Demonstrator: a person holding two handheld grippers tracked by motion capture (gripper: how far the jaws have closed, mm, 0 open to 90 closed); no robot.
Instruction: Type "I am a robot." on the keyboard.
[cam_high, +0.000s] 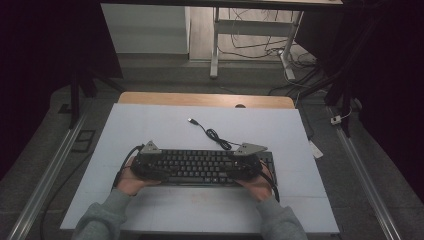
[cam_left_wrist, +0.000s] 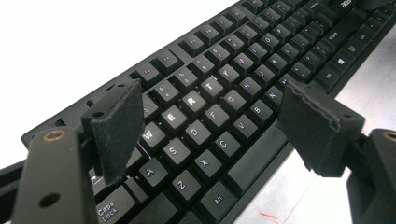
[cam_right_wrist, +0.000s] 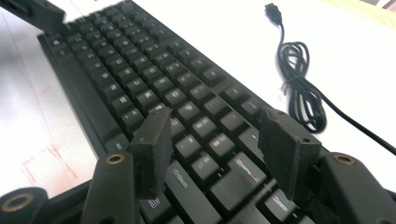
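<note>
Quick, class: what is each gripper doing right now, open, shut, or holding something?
Left gripper: open, jaws spread above the keyboard, holding nothing.
Right gripper: open, jaws apart over the keyboard's other end, holding nothing.

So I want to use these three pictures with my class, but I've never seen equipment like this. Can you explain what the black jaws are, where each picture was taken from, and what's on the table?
A person sits at a table holding a tool in each hand: the left hand-held gripper and the right hand-held gripper. Each has two black jaws and carries its own small camera.

The high view looks down from above the person. The other two pictures come from those small cameras, looking along each tool's jaws.

On the pale surface lies a black keyboard, with its cable coiled behind it and ending in a loose plug.

In the gripper views, the jaws of both tools stand open over opposite ends of the keyboard: the left above the letter keys, the right at the other end. Nothing is clamped.
</note>
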